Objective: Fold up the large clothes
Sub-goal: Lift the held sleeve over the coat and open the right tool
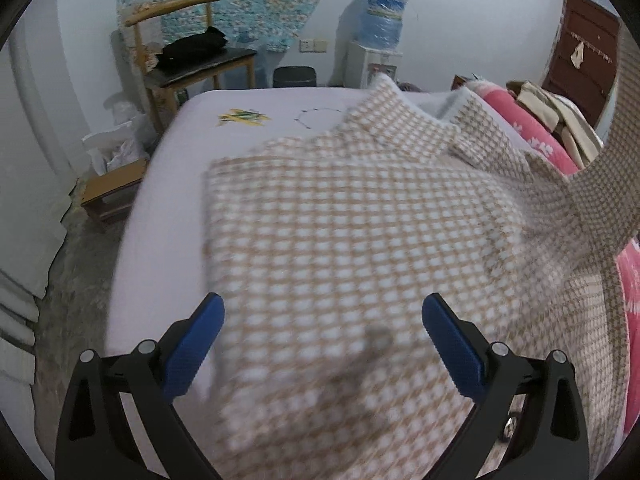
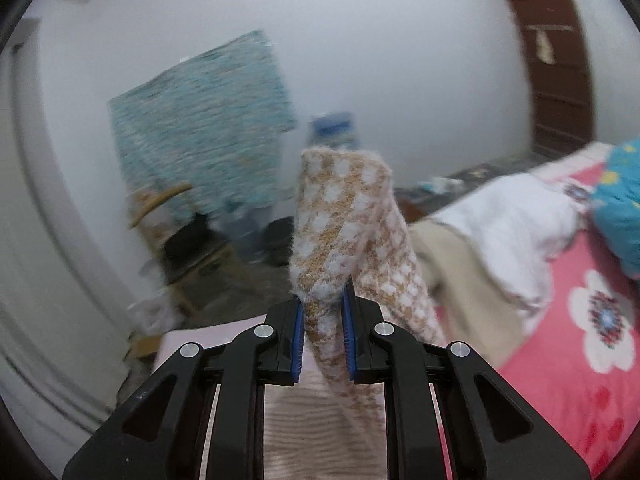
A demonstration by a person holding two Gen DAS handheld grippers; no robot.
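A large tan-and-white checked garment (image 1: 340,232) lies spread on the pale lilac bed sheet (image 1: 168,184). My left gripper (image 1: 322,332) is open and hovers just above the garment's near part, holding nothing. One strip of the garment (image 1: 608,184) rises off the bed at the right edge of the left wrist view. My right gripper (image 2: 322,332) is shut on a folded piece of the same garment (image 2: 340,216), which sticks up between the blue pads (image 2: 297,336) and hangs down over the bed.
A pink floral quilt (image 1: 532,132) with beige clothes (image 1: 560,116) lies along the bed's right side; it also shows in the right wrist view (image 2: 580,352). A wooden chair (image 1: 192,60), a water dispenser (image 1: 376,52) and a low stool (image 1: 112,192) stand beyond the bed's far and left edges.
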